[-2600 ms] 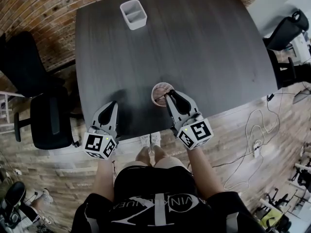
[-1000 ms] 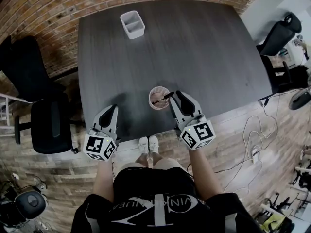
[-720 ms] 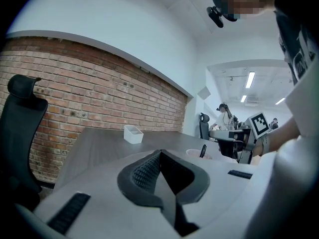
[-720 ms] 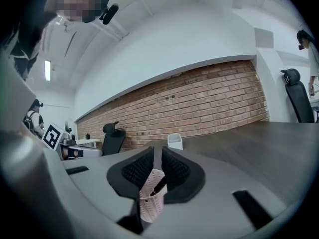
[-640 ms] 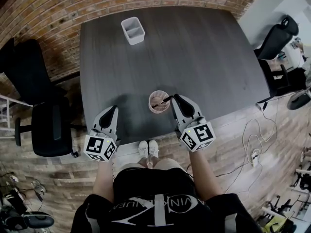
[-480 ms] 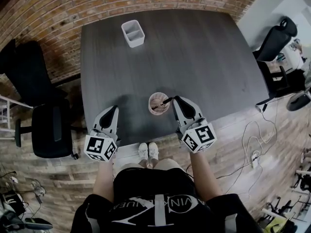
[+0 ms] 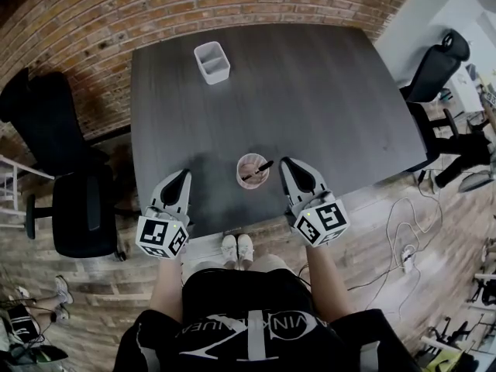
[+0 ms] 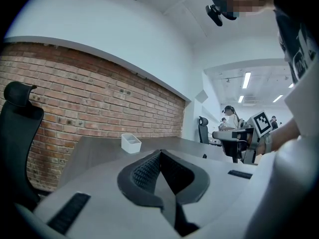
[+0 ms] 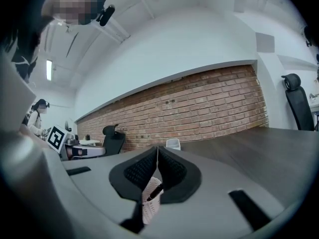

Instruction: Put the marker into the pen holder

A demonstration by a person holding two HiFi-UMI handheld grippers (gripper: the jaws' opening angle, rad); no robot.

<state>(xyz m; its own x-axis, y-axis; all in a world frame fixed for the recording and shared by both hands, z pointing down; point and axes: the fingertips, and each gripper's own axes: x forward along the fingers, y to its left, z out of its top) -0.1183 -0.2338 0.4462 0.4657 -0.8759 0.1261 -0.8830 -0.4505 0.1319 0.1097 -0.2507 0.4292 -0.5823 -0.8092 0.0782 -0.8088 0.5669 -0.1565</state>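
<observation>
Closing on the marker (image 7: 258,168) — right gripper (image 7: 283,163) fingers pinching its upper end while it stands in the pink mesh cup (image 7: 243,178) at the worktop (image 7: 325,91) near edge. Left gripper (image 7: 183,176) fingers together, empty. Pen holder (image 7: 211,62) well apart — lift, carry and drop remain.

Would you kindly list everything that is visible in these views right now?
table: one, dark grey, centre
pen holder: one, pinkish mesh, near the table's front edge
marker: one, black, leaning inside the pen holder
box: one, white, far left of the table
office chairs: several, black, both sides of the table
brick wall: reddish, beyond the table
left gripper: grey, jaws together, empty
right gripper: grey, jaws closing shut on nothing, right of the pen holder
</observation>
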